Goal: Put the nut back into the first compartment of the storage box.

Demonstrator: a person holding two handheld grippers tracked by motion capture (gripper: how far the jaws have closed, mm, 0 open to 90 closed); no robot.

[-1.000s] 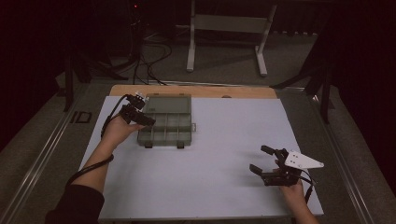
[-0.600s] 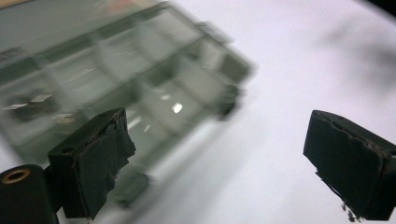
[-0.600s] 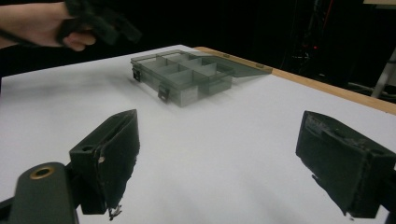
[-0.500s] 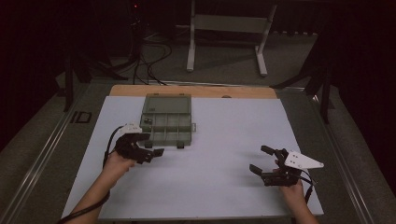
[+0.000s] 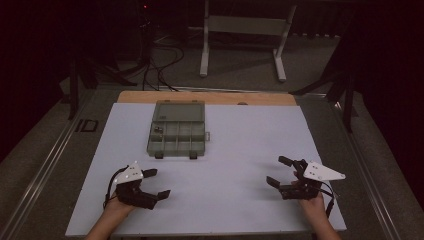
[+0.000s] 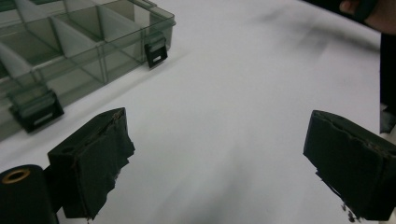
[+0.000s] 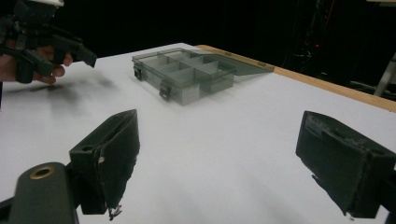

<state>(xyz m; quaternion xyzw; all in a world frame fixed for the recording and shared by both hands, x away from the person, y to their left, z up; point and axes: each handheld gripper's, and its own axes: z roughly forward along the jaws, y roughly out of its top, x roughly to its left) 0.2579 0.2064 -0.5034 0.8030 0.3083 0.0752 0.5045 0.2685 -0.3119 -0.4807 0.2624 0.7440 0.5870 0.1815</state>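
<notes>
A clear grey compartment box (image 5: 177,135) lies on the white table top, its lid (image 5: 179,110) folded open toward the far side. A small dark item (image 5: 159,131) sits in one left compartment. My left gripper (image 5: 157,183) hovers open near the front left of the table, well short of the box, with nothing between its jaws. In the left gripper view (image 6: 219,163) the box (image 6: 70,46) lies ahead to the left. My right gripper (image 5: 277,171) is open and empty at the front right. In the right gripper view (image 7: 219,158) the box (image 7: 187,70) is farther off.
The white sheet (image 5: 240,150) covers a wooden table whose bare edge (image 5: 250,98) shows at the back. A metal stand (image 5: 240,30) and cables (image 5: 150,60) are on the floor beyond. The left gripper (image 7: 46,42) appears at the upper left of the right gripper view.
My left gripper has pulled back from the box to the table's front left, still open. The right gripper has stayed in place.
</notes>
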